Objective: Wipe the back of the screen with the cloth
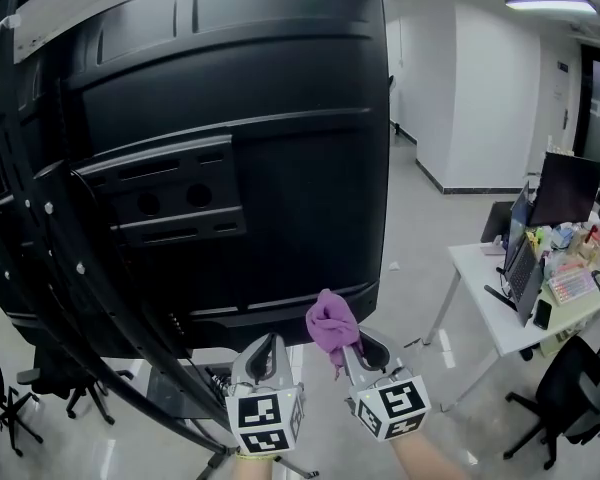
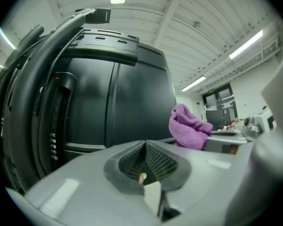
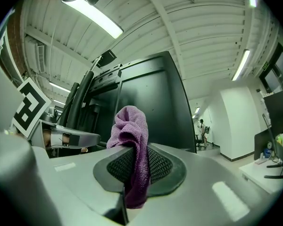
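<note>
Two right gripper [image 1: 352, 350] jaws pinch the cloth [image 1: 331, 320] near the screen [image 1: 260, 118].

cloth [image 1: 332, 323] in right claw [image 1: 352, 351], before screen back [image 1: 230, 148], left claw [image 1: 266, 355] beside

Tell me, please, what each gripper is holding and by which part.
The right gripper pinches the purple cloth partway along, with a bunch standing above the jaws. The left gripper is shut on nothing.
</note>
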Tool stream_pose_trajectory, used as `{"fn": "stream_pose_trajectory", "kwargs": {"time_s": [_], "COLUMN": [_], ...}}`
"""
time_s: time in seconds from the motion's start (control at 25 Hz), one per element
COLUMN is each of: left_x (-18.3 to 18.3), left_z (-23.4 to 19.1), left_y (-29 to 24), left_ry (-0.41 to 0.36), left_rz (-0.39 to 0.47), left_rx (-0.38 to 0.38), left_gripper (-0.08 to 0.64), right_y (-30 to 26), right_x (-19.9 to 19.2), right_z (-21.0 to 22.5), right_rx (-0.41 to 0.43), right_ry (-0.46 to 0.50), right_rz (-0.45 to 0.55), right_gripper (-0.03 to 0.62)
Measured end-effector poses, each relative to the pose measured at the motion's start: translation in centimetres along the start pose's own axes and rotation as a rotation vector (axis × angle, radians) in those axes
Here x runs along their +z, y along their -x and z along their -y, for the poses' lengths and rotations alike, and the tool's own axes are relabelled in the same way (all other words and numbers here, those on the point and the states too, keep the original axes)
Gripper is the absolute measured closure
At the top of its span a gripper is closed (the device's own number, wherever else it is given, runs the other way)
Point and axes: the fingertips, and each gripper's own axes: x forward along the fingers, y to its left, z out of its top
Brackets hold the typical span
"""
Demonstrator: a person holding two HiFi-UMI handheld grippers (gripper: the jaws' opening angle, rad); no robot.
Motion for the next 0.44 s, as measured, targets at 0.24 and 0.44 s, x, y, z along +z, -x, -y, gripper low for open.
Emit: {"fn": "stream_pose_trajectory", "kwargs": {"time_s": [0.24, 0.44], "left_x": [-0.07, -0.58], "left_z": [0.29, 0.33], "left_y": [0.0, -0.3], "left_ry": [0.0, -0.002], "left_rz": [-0.003, -0.019], "left_rx": [-0.004, -0.013], "left_gripper": [0.552, 0.552], "right_y": [0.19, -0.02], "right_x": [0.0, 0.0], "right_z": [0.35, 0.59], "right_rx": [-0.003, -0.007], "right_ry": [-0.004, -0.004], "right_rz": [-0.003, -0.004], "right_gripper": [0.543, 0.543]}}
